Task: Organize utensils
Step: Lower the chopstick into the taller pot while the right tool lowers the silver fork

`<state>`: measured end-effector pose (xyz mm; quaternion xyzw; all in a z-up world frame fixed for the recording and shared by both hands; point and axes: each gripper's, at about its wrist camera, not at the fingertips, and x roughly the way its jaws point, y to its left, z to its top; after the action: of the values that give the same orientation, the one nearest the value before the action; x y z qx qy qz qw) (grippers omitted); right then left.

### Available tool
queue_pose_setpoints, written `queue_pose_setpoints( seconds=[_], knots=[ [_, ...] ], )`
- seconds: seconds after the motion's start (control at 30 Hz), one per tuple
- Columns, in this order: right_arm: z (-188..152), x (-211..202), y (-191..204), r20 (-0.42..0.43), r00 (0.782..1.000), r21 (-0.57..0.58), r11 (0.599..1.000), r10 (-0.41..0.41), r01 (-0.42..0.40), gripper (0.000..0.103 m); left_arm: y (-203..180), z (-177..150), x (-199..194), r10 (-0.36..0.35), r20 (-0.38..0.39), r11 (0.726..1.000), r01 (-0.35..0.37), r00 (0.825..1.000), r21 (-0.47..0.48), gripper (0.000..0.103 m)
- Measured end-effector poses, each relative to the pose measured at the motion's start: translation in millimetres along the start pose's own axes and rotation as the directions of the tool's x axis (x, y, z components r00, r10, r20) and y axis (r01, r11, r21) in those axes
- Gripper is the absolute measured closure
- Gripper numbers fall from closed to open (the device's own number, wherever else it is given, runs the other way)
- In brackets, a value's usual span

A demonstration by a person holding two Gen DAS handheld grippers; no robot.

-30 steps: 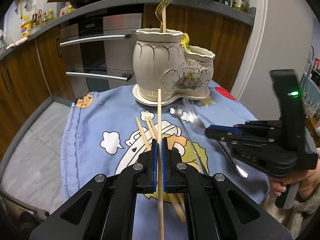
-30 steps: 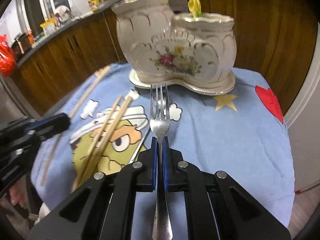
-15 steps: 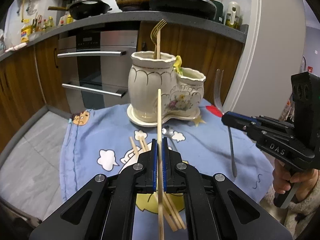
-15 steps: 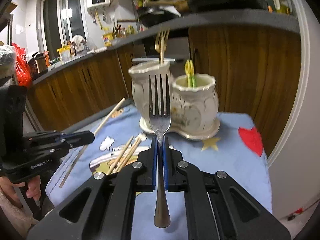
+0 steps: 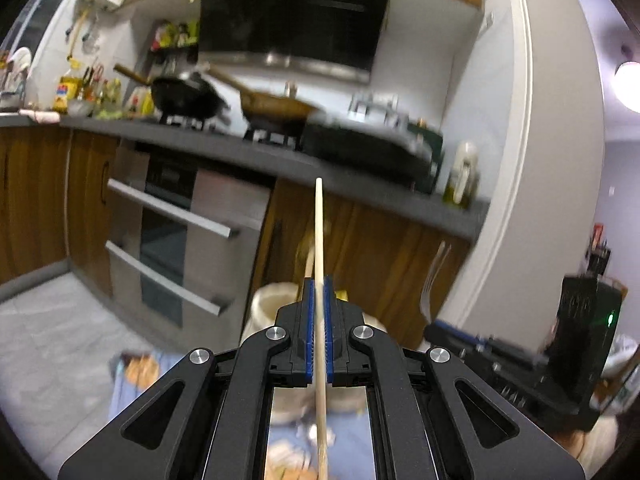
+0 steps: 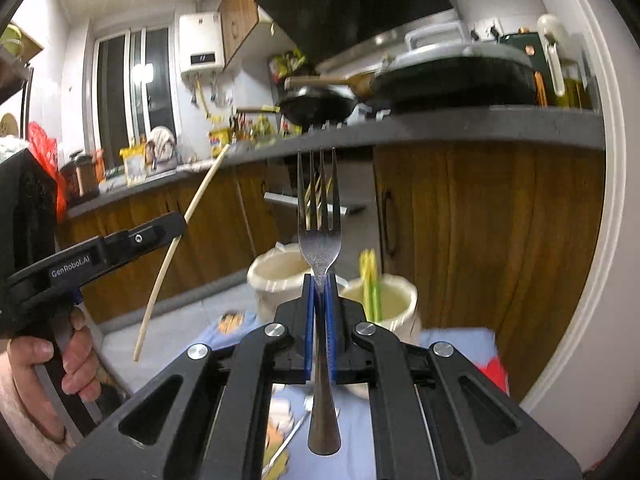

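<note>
My left gripper (image 5: 318,286) is shut on a single wooden chopstick (image 5: 319,232) that stands upright between its blue pads. My right gripper (image 6: 319,282) is shut on the neck of a silver fork (image 6: 319,220), tines up. Both are lifted above the cream ceramic two-pot holder (image 6: 280,272), whose smaller pot (image 6: 394,294) has a yellow-green utensil (image 6: 370,280) in it. In the right wrist view the left gripper (image 6: 176,224) with its chopstick (image 6: 180,232) is at the left. In the left wrist view the right gripper (image 5: 436,326) with the fork (image 5: 430,280) is at the right, blurred.
The blue cartoon tablecloth (image 6: 452,344) lies below, with a spoon (image 6: 296,428) and loose chopsticks partly hidden behind my fingers. Wooden cabinets (image 6: 480,220), an oven (image 5: 168,240) and a grey counter (image 5: 360,184) with pans stand close behind. A hand (image 6: 44,364) grips the left tool.
Both grippers have risen from the tablecloth and tilted up toward level, each still holding its utensil. The holder has dropped low in both views.
</note>
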<state>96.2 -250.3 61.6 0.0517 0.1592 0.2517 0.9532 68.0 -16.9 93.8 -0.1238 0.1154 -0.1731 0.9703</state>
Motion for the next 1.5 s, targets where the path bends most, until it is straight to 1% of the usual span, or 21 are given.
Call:
queue_pose_setpoints(
  seconds=[0.1,0.13,0.23,0.33,0.4,0.47,0.57,0.63,0.7,0.87,0.93,1.0,1.13,1.3,1.5],
  knots=[
    [15,8,-7,0.049,0.999,0.019,1.000,-0.001,0.000,0.098,0,17,19,-0.002,0.071,1.000,0.003,0.997,-0.019,0.098],
    [21,13,-11,0.072,0.997,0.028,1.000,0.000,-0.002,0.098,-1,21,24,-0.001,0.085,1.000,0.002,0.996,-0.019,0.098],
    [35,27,-20,0.101,0.995,0.043,0.999,0.002,-0.006,0.098,-3,32,47,0.026,0.114,1.000,-0.026,0.993,-0.005,0.098],
    [39,41,-32,0.112,0.994,0.077,0.997,0.010,-0.019,0.098,-1,35,72,0.054,0.110,0.998,-0.055,0.992,0.005,0.098],
    [41,52,-41,0.112,0.994,0.116,0.993,0.007,-0.020,0.098,1,34,88,0.093,0.098,0.995,-0.095,0.991,0.021,0.098],
    [40,63,-48,0.103,0.995,0.143,0.990,-0.016,0.001,0.098,9,33,98,0.119,0.089,0.993,-0.121,0.989,0.013,0.098],
    [34,72,-53,0.102,0.994,0.156,0.987,-0.047,0.031,0.098,17,29,110,0.160,0.078,0.987,-0.160,0.984,0.000,0.098],
    [30,78,-56,0.104,0.992,0.160,0.986,-0.070,0.053,0.098,20,25,113,0.171,0.078,0.985,-0.172,0.982,0.004,0.098],
    [25,83,-57,0.084,0.993,0.158,0.985,-0.080,0.066,0.098,21,20,115,0.166,0.061,0.986,-0.167,0.984,0.010,0.098],
    [13,83,-55,0.050,0.995,0.133,0.988,-0.081,0.073,0.098,15,3,103,0.166,0.036,0.983,-0.168,0.985,0.074,0.098],
    [8,82,-55,0.035,0.996,0.138,0.988,-0.077,0.072,0.098,13,-4,100,0.161,0.006,0.983,-0.161,0.987,0.093,0.098],
    [1,80,-56,0.023,0.997,0.142,0.987,-0.078,0.074,0.098,10,-12,95,0.181,-0.009,0.975,-0.178,0.984,0.132,0.098],
    [-11,79,-54,0.001,0.996,0.137,0.987,-0.088,0.087,0.098,7,-22,87,0.187,-0.026,0.969,-0.180,0.982,0.170,0.098],
    [-15,80,-55,-0.027,0.995,0.154,0.983,-0.093,0.096,0.098,8,-33,88,0.209,-0.079,0.964,-0.192,0.975,0.187,0.098],
    [-18,80,-53,-0.049,0.994,0.156,0.983,-0.095,0.101,0.098,12,-37,84,0.214,-0.097,0.966,-0.197,0.972,0.166,0.098]
  ],
)
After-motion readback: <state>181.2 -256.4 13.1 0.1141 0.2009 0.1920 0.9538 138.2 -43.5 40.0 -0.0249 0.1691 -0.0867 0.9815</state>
